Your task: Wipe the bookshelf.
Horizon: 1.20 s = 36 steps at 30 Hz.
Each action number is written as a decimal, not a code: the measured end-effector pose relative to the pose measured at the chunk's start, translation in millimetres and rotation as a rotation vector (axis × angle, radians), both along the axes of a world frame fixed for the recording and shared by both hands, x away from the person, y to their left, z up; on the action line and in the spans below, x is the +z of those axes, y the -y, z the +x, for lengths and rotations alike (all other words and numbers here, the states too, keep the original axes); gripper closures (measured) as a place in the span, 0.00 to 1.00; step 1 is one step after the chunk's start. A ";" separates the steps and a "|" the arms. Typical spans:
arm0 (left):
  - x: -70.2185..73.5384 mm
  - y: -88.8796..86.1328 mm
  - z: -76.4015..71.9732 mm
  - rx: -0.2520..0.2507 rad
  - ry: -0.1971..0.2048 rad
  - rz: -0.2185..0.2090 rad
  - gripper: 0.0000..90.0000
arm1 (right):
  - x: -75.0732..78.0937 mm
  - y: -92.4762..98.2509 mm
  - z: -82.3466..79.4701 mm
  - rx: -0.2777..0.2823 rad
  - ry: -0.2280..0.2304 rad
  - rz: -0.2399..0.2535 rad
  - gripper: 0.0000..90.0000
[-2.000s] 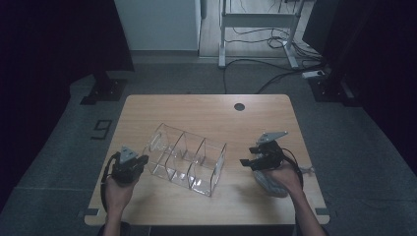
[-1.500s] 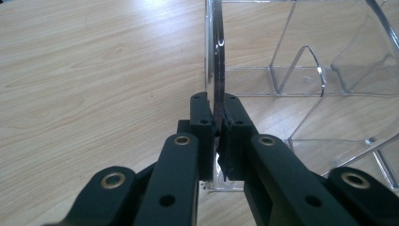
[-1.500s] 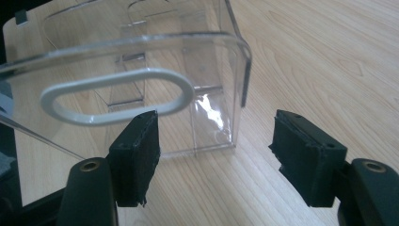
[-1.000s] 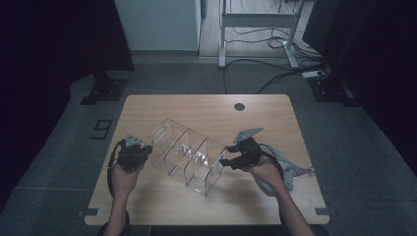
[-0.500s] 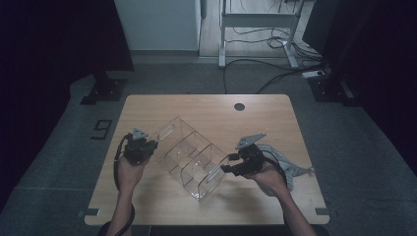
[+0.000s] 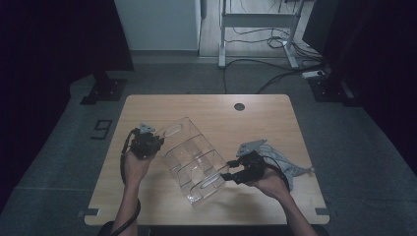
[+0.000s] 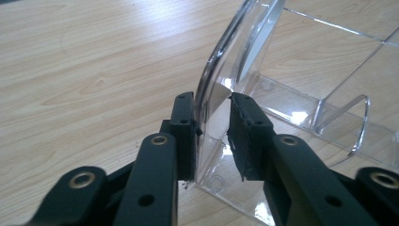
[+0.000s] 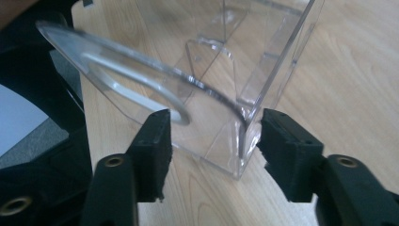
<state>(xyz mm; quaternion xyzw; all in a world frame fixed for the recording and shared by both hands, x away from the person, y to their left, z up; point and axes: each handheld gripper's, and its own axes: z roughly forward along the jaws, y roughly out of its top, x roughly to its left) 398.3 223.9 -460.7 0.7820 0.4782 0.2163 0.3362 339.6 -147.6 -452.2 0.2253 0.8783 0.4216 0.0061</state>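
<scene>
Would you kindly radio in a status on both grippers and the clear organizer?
Left gripper jaws just opening, organizer wall between, one pad touching. Right gripper open astride a corner of the clear organizer, no squeeze. Grey cloth beside right hand, not obstructing.

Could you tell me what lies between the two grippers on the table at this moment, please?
The clear plastic organiser spans that stretch in the high view, from the left gripper to the right gripper; bare wooden table surrounds it.

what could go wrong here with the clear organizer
The left gripper jaws have just been opening around the organizer wall; one pad looks apart from it, so that end may slip. The right gripper straddles a corner loosely and may lose it. A grey cloth beside the right hand could snag.
</scene>
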 end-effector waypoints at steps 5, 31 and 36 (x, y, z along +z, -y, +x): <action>4.5 -6.2 -10.6 -0.002 0.022 -0.021 0.50 | 12.9 1.1 -0.5 0.019 0.043 0.031 0.42; -17.9 -39.3 -72.9 -0.054 0.039 -0.145 0.15 | 20.8 -23.8 -2.8 0.139 0.051 -0.008 0.67; -20.8 -38.1 -73.7 -0.052 0.035 -0.122 0.10 | 21.9 -30.4 -5.4 0.131 0.067 -0.029 0.71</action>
